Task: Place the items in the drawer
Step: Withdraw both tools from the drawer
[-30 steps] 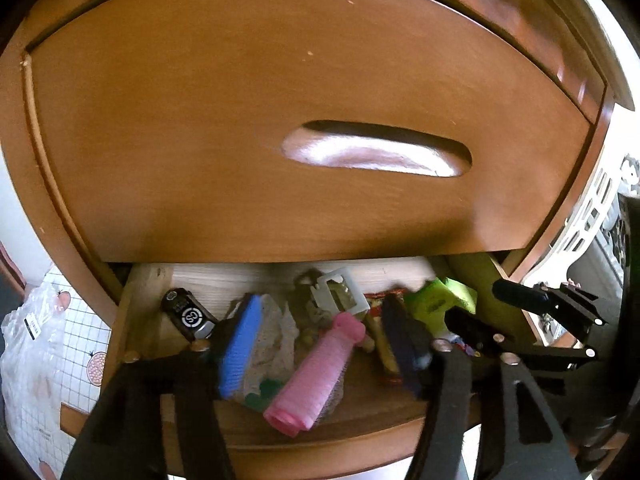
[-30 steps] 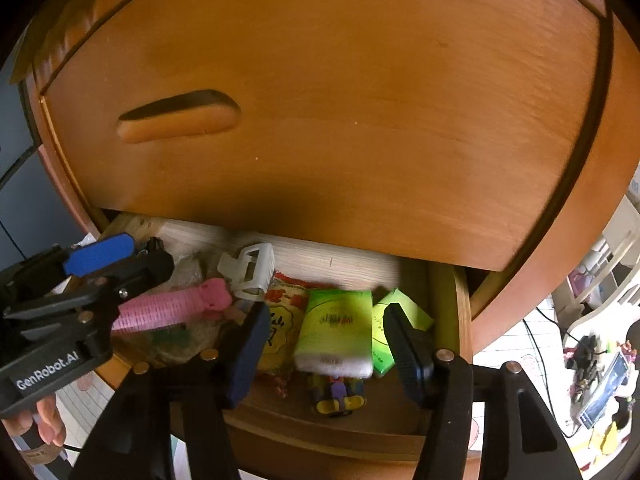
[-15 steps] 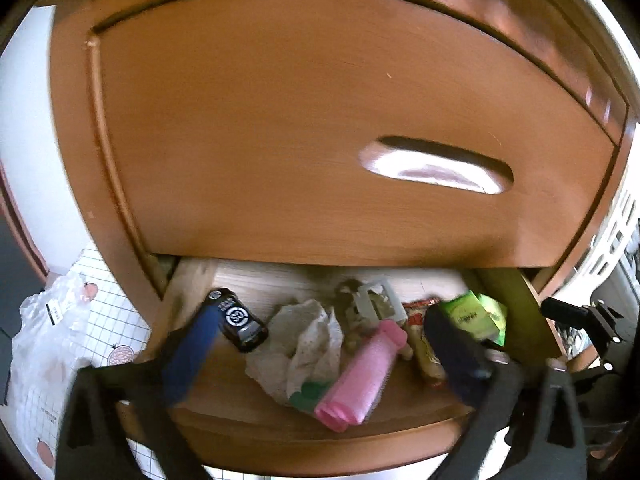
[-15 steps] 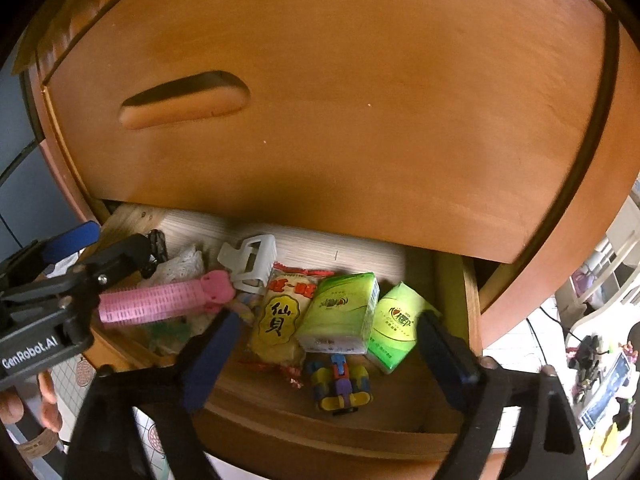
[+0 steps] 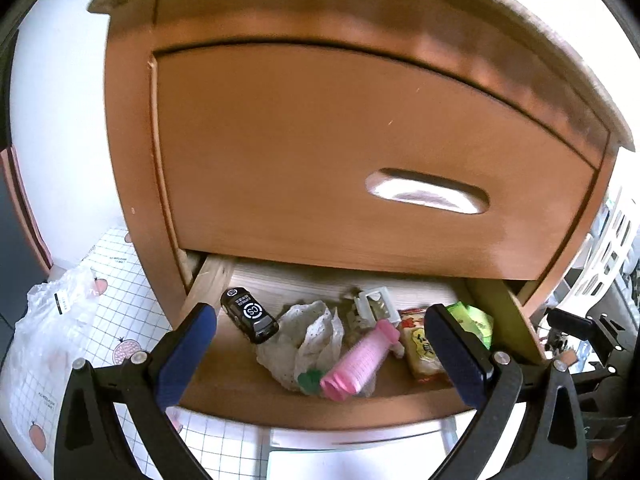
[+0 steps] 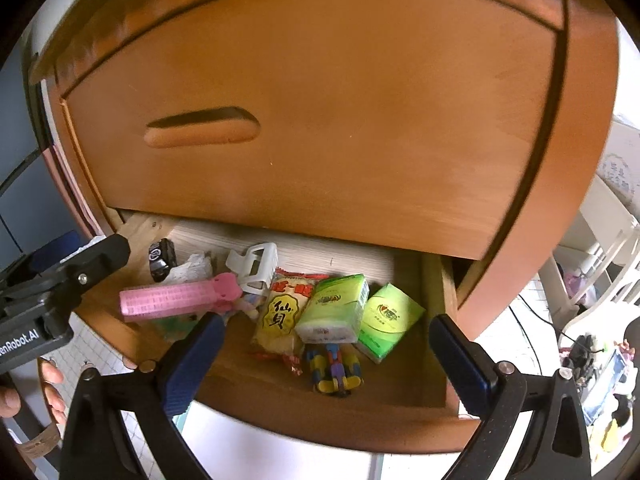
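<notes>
The left gripper (image 5: pixel 320 350) stands spread wide with nothing between its blue pads (image 5: pixel 186 354) – it touches none of the things and hangs just above the front rim of the open drawer (image 5: pixel 320 412). The right gripper (image 6: pixel 326 360) is equally wide and empty, poised over the drawer's right half; its pads (image 6: pixel 460 364) are clear of everything below.

Every item lies inside the lower drawer, under the shut upper drawer (image 5: pixel 360 152):
- one black toy car (image 5: pixel 250 314), at the left, near the back
- one crumpled white lace cloth (image 5: pixel 308 340), just right of the car
- one pink hair roller (image 5: pixel 358 362), lying slantwise on the cloth, next to a small green thing (image 5: pixel 310 380) that cannot be made out
- one white claw clip (image 6: pixel 254 266), at the back, touching the roller's end
- one yellow snack packet (image 6: pixel 282 314) with red ends
- two green tissue packs – one (image 6: pixel 334 308) beside the packet, the other (image 6: pixel 390 318) to its right
- one coloured toy robot (image 6: pixel 334 368), in front of the first pack, near the front rim

In the right view part of the person's hand (image 6: pixel 48 388) shows under the left gripper's body
</notes>
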Demonstrator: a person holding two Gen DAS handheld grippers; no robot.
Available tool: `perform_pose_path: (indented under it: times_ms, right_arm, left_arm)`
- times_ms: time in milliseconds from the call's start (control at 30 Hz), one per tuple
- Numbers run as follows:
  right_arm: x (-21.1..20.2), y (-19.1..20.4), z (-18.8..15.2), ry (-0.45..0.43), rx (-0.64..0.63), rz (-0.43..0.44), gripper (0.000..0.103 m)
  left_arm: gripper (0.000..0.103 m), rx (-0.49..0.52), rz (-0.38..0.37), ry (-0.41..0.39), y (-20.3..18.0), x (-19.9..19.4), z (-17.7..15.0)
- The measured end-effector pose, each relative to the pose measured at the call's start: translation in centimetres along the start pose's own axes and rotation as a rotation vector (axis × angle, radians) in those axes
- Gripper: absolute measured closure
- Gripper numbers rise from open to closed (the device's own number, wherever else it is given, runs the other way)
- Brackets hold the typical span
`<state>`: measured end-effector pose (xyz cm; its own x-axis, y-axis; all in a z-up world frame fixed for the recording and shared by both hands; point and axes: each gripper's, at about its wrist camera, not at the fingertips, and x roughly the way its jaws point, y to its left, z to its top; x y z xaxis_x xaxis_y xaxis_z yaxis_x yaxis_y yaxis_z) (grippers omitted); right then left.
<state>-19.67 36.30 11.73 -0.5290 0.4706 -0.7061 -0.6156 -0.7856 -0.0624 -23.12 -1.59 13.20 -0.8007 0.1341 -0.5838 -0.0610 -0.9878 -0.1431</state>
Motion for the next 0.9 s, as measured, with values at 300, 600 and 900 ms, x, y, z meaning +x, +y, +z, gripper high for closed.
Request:
perform_pose_path:
  times_ms: [300, 600, 900]
  right_arm:
    - [-4.9, 0.8, -1.9, -0.070, -0.010, -0.009, 0.000]
    - [-6.8, 1.4, -5.2, -0.062, -0.002, -0.043, 0.000]
    - [-4.8, 0.8, -7.6, 0.013, 0.032, -0.048, 0.000]
  left_arm:
    - [0.000, 0.001, -0.040, -0.057, -0.6, -4.7, -1.9]
    - [0.000, 0.025, -0.026, -0.051, -1.0, -6.5, -4.2]
    - [0.000, 0.015, -0.008, 0.069, -1.0, -3.1, -6.9]
